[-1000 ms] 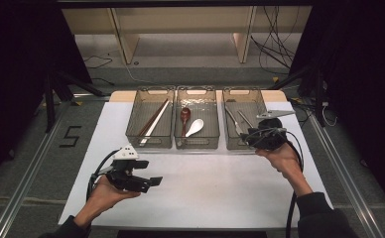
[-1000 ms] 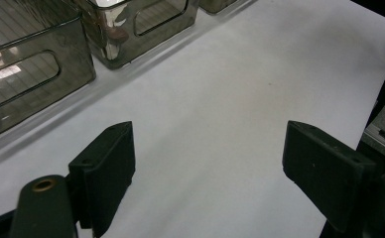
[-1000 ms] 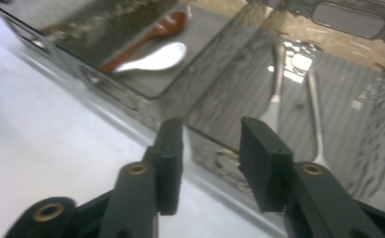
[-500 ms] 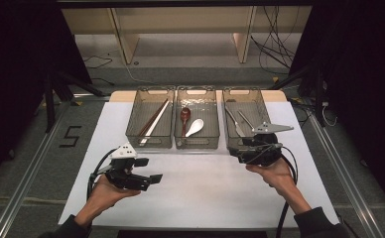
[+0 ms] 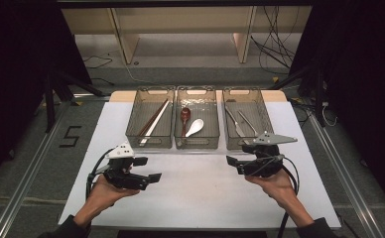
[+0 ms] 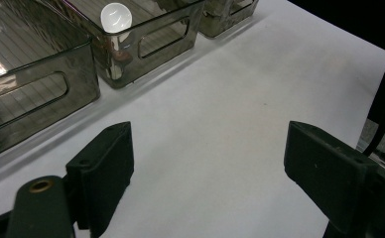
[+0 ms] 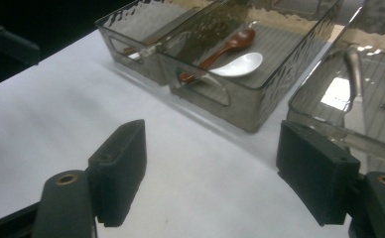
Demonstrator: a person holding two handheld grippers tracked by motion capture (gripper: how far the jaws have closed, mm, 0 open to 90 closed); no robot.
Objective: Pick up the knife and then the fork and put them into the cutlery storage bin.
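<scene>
— So, where are the tongs?
— Left tongs (image 5: 148,169) and right tongs (image 5: 234,162) hover spread and empty over the counter (image 5: 200,193); the bins (image 5: 196,141) sit just beyond, toward the far edge.

A white-topped table (image 5: 200,198) carried three smoky clear bins in a row toward twelve o'clock. The left bin (image 5: 151,141) sat at about eleven o'clock, the middle bin (image 5: 198,142) at twelve, and the right bin (image 5: 244,144) at about one, each just beside the next. The near half of the tabletop bore nothing else.
</scene>
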